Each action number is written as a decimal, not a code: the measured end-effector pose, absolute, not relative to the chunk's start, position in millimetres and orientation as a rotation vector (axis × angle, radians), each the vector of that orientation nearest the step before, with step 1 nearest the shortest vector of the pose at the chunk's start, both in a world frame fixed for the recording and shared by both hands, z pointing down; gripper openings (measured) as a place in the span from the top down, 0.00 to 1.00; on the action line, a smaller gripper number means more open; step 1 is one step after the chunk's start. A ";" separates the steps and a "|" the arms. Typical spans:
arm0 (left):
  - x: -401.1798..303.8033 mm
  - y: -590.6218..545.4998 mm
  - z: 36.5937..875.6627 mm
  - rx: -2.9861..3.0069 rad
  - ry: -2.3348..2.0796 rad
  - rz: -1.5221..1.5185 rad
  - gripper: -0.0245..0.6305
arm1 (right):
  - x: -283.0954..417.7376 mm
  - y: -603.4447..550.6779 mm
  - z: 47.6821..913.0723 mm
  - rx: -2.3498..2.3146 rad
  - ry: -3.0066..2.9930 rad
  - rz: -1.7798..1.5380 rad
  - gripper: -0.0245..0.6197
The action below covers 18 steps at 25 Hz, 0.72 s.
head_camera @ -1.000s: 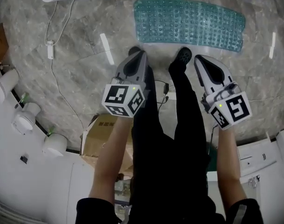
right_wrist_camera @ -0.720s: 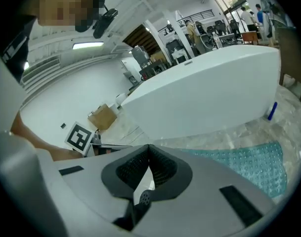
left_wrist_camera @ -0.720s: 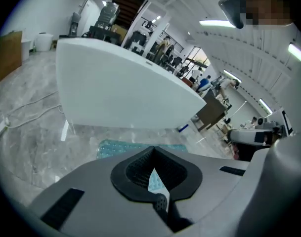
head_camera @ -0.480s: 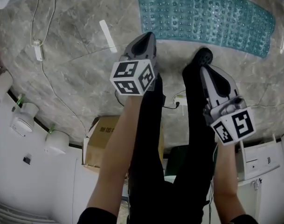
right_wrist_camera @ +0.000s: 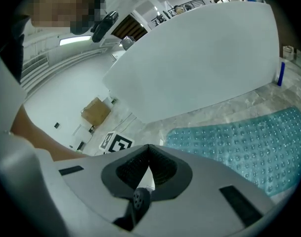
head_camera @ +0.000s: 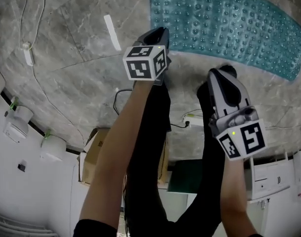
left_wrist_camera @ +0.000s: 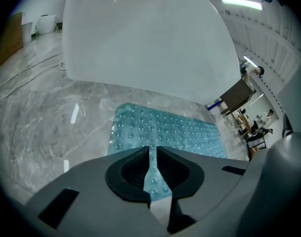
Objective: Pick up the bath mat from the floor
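The teal bath mat [head_camera: 224,23] with raised bumps lies flat on the grey marble floor, next to a white tub. It also shows in the left gripper view as mat [left_wrist_camera: 165,130] and in the right gripper view as mat [right_wrist_camera: 239,142]. My left gripper [head_camera: 160,31] reaches forward over the mat's near left corner. Its jaws [left_wrist_camera: 152,148] are just starting to open by a thin slit, with nothing between them. My right gripper [head_camera: 220,74] hangs further back, short of the mat's near edge. It is shut and empty [right_wrist_camera: 149,147].
The white tub [left_wrist_camera: 150,38] rises right behind the mat. A white cable [head_camera: 29,53] trails over the floor at the left. A cardboard box [head_camera: 93,152] and white cabinets stand behind the person's legs [head_camera: 155,132]. A blue bottle [right_wrist_camera: 281,74] stands by the tub.
The mat has come nearer and larger in the head view. My left gripper has stretched forward to the mat's near left corner, while the right gripper has stayed back beside the legs.
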State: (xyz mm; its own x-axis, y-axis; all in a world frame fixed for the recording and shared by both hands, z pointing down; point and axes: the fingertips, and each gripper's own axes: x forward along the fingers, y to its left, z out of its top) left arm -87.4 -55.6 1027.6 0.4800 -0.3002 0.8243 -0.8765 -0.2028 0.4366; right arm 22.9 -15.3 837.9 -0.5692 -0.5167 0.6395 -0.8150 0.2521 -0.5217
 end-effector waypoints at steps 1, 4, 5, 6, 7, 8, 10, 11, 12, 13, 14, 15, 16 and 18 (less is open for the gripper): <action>-87.3 -57.1 1042.6 1.733 -1.003 0.742 0.84 | 20.6 -12.3 846.7 1.211 -2.190 1.233 0.94; -86.1 -61.2 1080.8 1.675 -1.013 0.717 0.72 | 25.2 -9.4 868.5 1.218 -2.179 1.243 0.94; -86.3 -62.0 1091.9 1.666 -1.019 0.723 0.68 | 28.9 -9.9 874.3 1.236 -2.172 1.256 0.94; -87.2 -62.6 1102.7 1.666 -1.025 0.746 0.66 | 32.3 -10.3 879.1 1.259 -2.165 1.275 0.94; -88.8 -63.4 1112.8 1.674 -1.033 0.782 0.64 | 34.5 -10.1 883.1 1.279 -2.159 1.297 0.94; -91.1 -64.6 1122.3 1.686 -1.041 0.822 0.62 | 35.2 -8.9 886.5 1.290 -2.156 1.317 0.94; -95.8 -68.6 1138.8 1.710 -1.054 0.891 0.59 | 33.0 -4.6 891.8 1.283 -2.155 1.329 0.94; -97.8 -70.8 1145.6 1.721 -1.060 0.916 0.56 | 31.9 -2.7 894.2 1.274 -2.152 1.326 0.94; -100.0 -72.9 1151.4 1.730 -1.066 0.939 0.55 | 31.3 -2.1 896.2 1.270 -2.147 1.326 0.94; -102.8 -74.9 1156.6 1.734 -1.074 0.962 0.53 | 31.1 -3.2 897.8 1.271 -2.142 1.332 0.94; -105.7 -77.0 1161.7 1.734 -1.084 0.984 0.51 | 30.9 -6.0 898.9 1.277 -2.140 1.343 0.94; -107.9 -79.8 1166.9 1.731 -1.093 1.002 0.50 | 30.7 -10.0 899.4 1.286 -2.142 1.354 0.94; -108.8 -83.4 1171.8 1.728 -1.101 1.014 0.45 | 30.1 -14.3 899.4 1.294 -2.148 1.361 0.94; -108.6 -90.4 1179.9 1.721 -1.115 1.026 0.42 | 27.1 -19.9 898.4 1.301 -2.163 1.374 0.94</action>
State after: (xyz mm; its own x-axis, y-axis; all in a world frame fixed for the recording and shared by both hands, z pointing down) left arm -108.6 -90.4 1179.9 0.2747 -0.2707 0.9226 -0.9420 -0.2679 0.2019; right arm 27.1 -19.9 898.4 -0.5616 -0.5428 0.6245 -0.7960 0.1484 -0.5868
